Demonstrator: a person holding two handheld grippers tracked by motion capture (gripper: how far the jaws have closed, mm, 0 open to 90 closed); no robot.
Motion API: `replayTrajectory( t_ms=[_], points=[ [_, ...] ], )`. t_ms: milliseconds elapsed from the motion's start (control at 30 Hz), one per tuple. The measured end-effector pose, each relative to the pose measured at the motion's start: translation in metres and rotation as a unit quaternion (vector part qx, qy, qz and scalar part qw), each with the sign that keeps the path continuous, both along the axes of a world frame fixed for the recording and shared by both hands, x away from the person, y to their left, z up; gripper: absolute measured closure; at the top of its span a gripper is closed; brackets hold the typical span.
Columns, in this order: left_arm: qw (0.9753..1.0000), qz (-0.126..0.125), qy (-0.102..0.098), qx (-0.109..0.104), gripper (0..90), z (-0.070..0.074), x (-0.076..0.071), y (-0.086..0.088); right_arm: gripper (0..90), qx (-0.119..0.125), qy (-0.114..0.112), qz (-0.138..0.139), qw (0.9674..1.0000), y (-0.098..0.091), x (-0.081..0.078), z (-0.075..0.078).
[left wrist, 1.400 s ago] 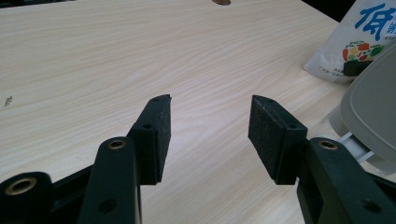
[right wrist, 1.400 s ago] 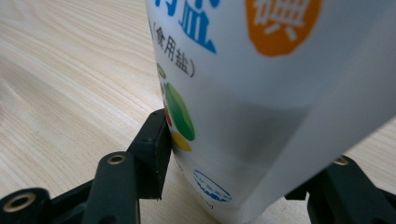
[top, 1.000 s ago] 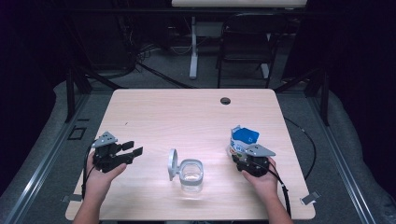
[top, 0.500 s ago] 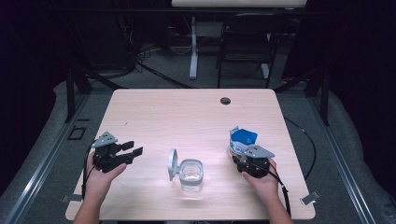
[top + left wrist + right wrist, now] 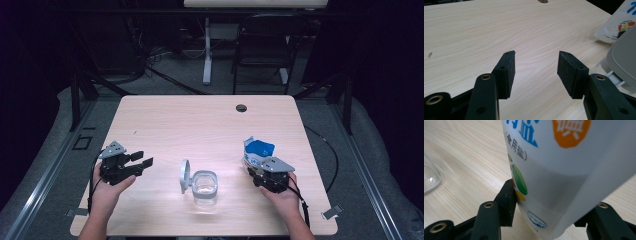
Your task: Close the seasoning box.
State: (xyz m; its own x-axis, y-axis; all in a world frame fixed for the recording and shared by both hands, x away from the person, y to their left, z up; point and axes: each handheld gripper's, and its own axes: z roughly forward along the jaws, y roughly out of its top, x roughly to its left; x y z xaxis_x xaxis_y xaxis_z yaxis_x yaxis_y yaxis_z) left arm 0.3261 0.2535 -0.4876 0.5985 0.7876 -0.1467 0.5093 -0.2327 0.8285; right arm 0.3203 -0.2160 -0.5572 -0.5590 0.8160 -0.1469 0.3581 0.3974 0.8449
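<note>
Pale wood grain is seen across the broad rectangular desk, on which everything in hand is set out. A small dark round grommet is sunk into its far edge. Toward the right side a white plastic salt pouch with a blue torn-open top and printed blue lettering is held upright just above the near part of the desk by the right tongs; in the right gripper view the pouch is seen wedged between the two black jaws, the left pad pressed against its printed side, so the right tongs are clamped on it at a wide spread. Near the middle of the desk a small clear glass jar with its hinged lid swung open to the left is stood, well apart from both hands. At the left side the left tongs are held low over the desk by the person's left hand; their jaws are spread apart with only bare wood seen between them, and nothing is gripped.
</note>
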Motion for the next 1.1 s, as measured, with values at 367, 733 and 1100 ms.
replayTrajectory(
  t_ms=[367, 733, 1100],
  points=[
    [1.0, 0.003, 0.004, 0.004, 46.6, -0.004, 0.001, 0.0, 47.7, -0.032, -0.027, 0.027, 0.9988, 0.013, -0.009, 0.016],
    [1.0, 0.007, 0.0, 0.002, 46.2, -0.004, 0.001, 0.001, 47.7, -0.055, -0.043, 0.036, 0.9969, 0.018, -0.012, 0.025],
    [0.9999, 0.01, 0.0, 0.003, 46.1, -0.004, 0.0, 0.0, 47.7, -0.069, -0.05, 0.037, 0.9957, 0.019, -0.014, 0.031]
  ],
)
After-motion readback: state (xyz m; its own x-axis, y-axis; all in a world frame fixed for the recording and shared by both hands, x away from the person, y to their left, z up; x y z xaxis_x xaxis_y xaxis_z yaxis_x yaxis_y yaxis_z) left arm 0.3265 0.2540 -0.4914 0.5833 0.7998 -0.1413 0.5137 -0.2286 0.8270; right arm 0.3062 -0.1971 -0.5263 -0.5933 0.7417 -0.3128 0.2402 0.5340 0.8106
